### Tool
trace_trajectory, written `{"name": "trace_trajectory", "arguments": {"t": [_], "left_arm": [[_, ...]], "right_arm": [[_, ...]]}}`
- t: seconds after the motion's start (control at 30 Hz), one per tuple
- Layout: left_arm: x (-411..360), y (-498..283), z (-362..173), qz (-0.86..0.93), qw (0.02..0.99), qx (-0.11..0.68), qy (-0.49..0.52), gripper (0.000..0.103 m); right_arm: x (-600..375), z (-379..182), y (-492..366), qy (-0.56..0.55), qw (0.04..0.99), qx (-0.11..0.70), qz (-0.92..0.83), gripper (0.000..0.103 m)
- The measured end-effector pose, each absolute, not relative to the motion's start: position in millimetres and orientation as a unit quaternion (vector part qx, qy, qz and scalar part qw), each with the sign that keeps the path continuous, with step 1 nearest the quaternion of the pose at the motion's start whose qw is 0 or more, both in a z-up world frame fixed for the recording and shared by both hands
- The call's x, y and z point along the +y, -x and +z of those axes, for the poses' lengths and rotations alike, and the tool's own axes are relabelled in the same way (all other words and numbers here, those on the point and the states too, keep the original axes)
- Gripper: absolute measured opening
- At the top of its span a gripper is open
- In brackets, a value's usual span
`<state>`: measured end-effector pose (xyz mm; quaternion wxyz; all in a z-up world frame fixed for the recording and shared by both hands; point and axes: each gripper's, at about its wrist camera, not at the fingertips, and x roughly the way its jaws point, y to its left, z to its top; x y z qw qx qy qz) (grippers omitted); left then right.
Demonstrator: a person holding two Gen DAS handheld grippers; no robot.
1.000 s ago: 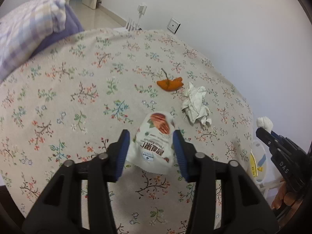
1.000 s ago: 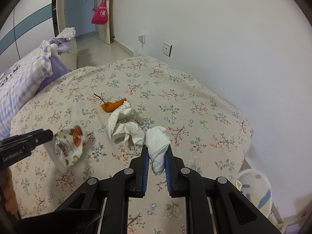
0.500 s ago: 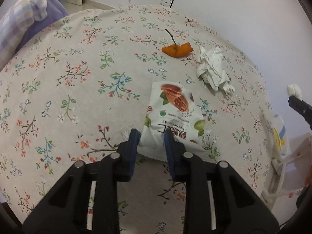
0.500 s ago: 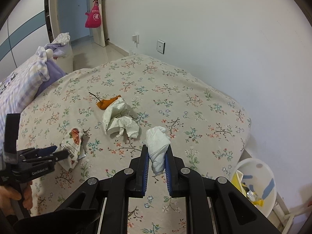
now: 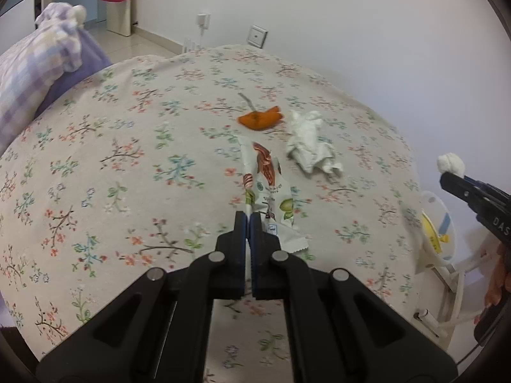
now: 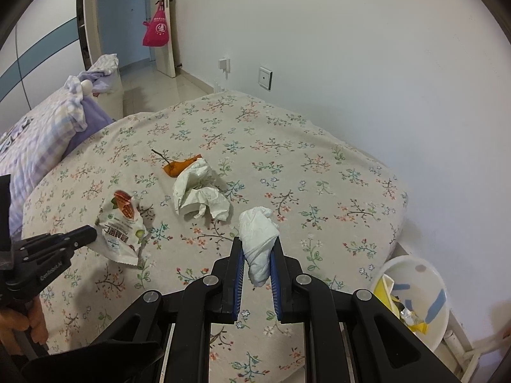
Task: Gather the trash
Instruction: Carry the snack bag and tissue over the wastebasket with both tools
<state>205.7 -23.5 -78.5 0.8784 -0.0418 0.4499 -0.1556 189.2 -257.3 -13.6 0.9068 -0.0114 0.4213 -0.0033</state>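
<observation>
My left gripper (image 5: pixel 248 216) is shut on the edge of a white snack wrapper (image 5: pixel 266 188) printed with nuts, which stands up crumpled from the flowered bedspread (image 5: pixel 127 166); the right wrist view shows the same wrapper (image 6: pixel 123 228) at the left gripper's tip (image 6: pixel 91 234). My right gripper (image 6: pixel 258 243) is shut on a wad of white tissue (image 6: pixel 258 236) held above the bed. On the bed lie a crumpled white paper (image 5: pixel 308 145) (image 6: pixel 199 193) and an orange peel with a stem (image 5: pixel 260 118) (image 6: pixel 179 165).
A white bin (image 6: pixel 415 296) with yellow and blue scraps stands on the floor past the bed's right edge. A lilac checked pillow (image 5: pixel 38 67) lies at the left. A white wall with a socket (image 6: pixel 265 78) runs behind the bed, and a door with a pink bag (image 6: pixel 156 28) stands beyond.
The left gripper's jaws have closed from wide apart onto the wrapper's lower edge, and the wrapper has folded up narrow. The right gripper keeps its hold on the tissue, nearly still.
</observation>
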Motion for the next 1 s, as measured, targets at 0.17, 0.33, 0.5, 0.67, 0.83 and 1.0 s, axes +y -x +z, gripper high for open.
{"name": "trace_trajectory", "arguments": {"t": [0.17, 0.33, 0.5, 0.67, 0.83, 1.0], "left_arm": [[-53.1, -198.3, -69.1, -0.198, 0.873, 0.444, 0.033, 0.003], [-85.4, -191.2, -62.0, -0.234, 0.867, 0.44, 0.022, 0.003], [-116.8, -184.9, -58.3, -0.267, 0.858, 0.438, 0.006, 0.003], [-153.0, -176.2, -56.8, -0.3, 0.847, 0.439, -0.014, 0.003], [-189.5, -167.1, -55.4, -0.335, 0.834, 0.437, -0.034, 0.003], [-223.8, -158.7, -53.9, -0.374, 0.819, 0.432, -0.048, 0.003]], "right_arm": [[-272.4, -9.4, -178.5, -0.002, 0.909, 0.417, -0.02, 0.016], [-292.9, -10.1, -165.6, -0.01, 0.907, 0.418, -0.041, 0.016], [-319.0, -12.2, -148.7, -0.023, 0.905, 0.42, -0.066, 0.016], [-350.7, -16.5, -130.2, -0.043, 0.9, 0.422, -0.099, 0.016], [-385.1, -23.5, -109.4, -0.067, 0.892, 0.426, -0.135, 0.016], [-413.9, -30.5, -91.7, -0.094, 0.885, 0.427, -0.161, 0.016]]}}
